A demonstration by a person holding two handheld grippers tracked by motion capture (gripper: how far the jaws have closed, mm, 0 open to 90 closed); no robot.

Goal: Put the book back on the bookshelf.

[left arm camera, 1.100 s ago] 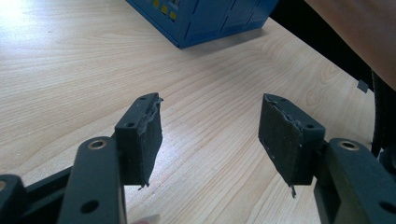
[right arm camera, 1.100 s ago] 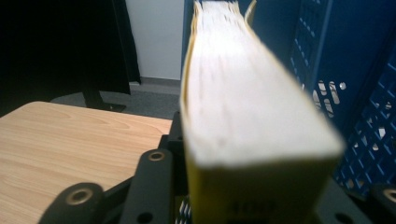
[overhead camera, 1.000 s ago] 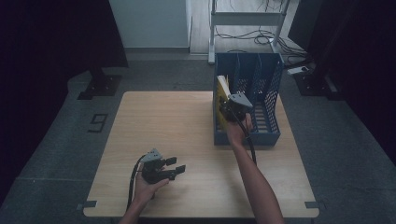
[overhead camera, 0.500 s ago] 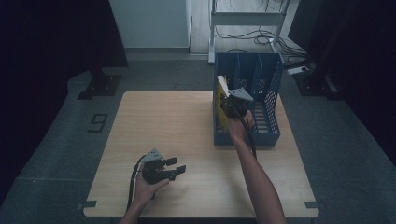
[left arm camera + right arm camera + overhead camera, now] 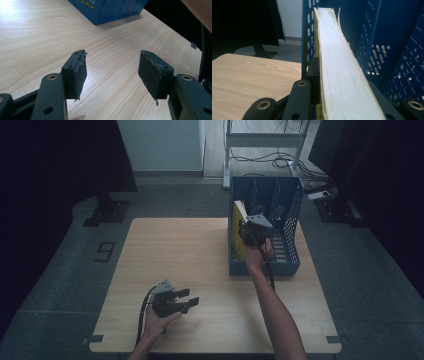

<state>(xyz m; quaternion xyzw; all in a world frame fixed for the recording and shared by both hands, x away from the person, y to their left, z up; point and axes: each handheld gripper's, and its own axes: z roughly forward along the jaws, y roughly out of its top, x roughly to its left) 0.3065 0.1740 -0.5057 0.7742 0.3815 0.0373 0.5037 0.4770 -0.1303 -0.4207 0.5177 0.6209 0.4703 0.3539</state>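
Pale wooden table [image 5: 200,265] on grey floor [image 5: 60,285], metal rack [image 5: 265,140] and loose cables [image 5: 255,162] behind.

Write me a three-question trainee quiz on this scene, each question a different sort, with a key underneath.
1. True or false: the left hand-held gripper is clamped on something.
2. Multiple choice: what does the right hand-held gripper hold? A) a cable B) a yellow-covered book C) a cup
3. Short answer: in the high view, which compartment of the blue file rack is the book in, the left, middle or right one?

Key
1. False. Its jaws stand apart over the bare wooden table, with nothing between them.
2. B. The book's page edge runs up between the jaws, which press on its two sides.
3. The left one, against the rack's left wall.
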